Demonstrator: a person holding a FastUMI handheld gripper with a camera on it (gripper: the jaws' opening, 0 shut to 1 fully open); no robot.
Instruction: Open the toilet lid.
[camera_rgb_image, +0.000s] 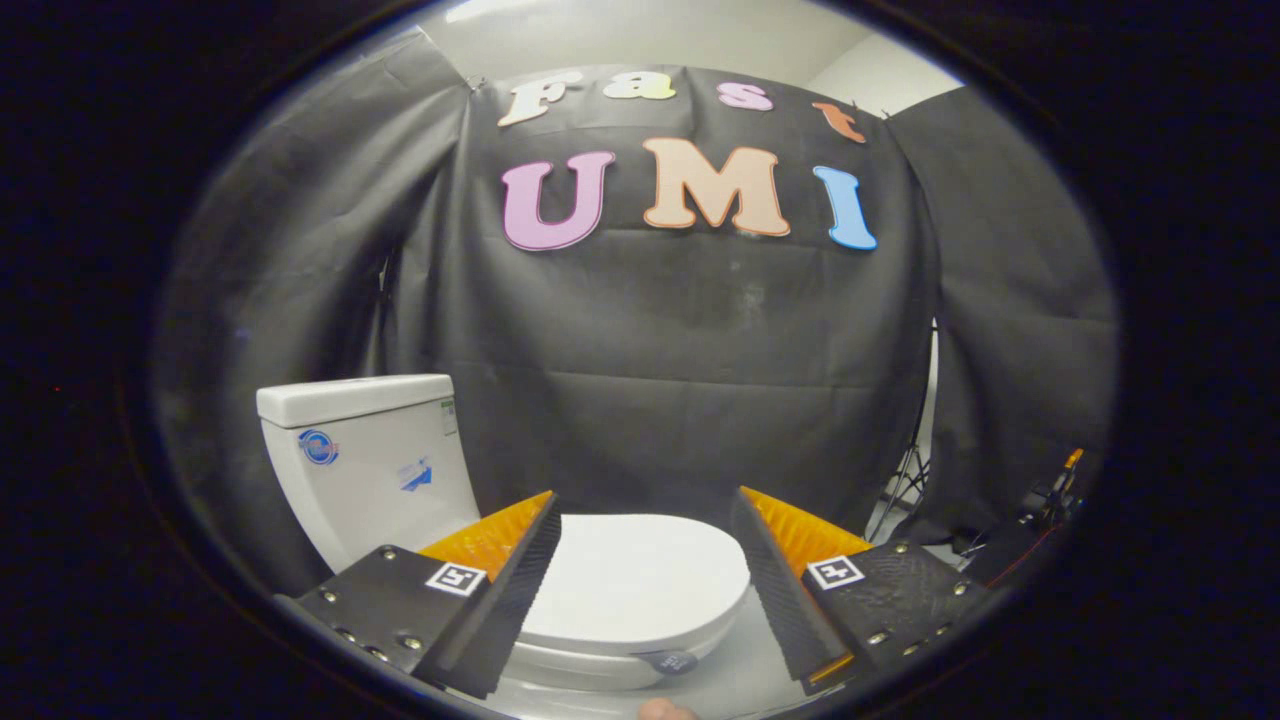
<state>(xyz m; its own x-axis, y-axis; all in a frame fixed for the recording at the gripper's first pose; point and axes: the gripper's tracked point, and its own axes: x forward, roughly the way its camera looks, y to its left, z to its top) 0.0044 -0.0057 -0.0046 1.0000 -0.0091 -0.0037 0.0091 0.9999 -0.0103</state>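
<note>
A white toilet stands ahead of me, its lid (640, 575) lying flat and closed over the bowl. Its white tank (365, 455) rises behind and to the left of my left finger. My gripper (643, 510) hovers above the lid with its two fingers spread wide apart. The lid shows in the gap between them and lies below, with nothing held. The lid's rounded front edge points toward my right finger (770, 570).
Black cloth walls close the booth behind and beside the toilet. A tripod leg (905, 485) and dark gear with an orange part (1050, 500) stand on the floor at the right. A fingertip (665, 710) shows just below the fingers.
</note>
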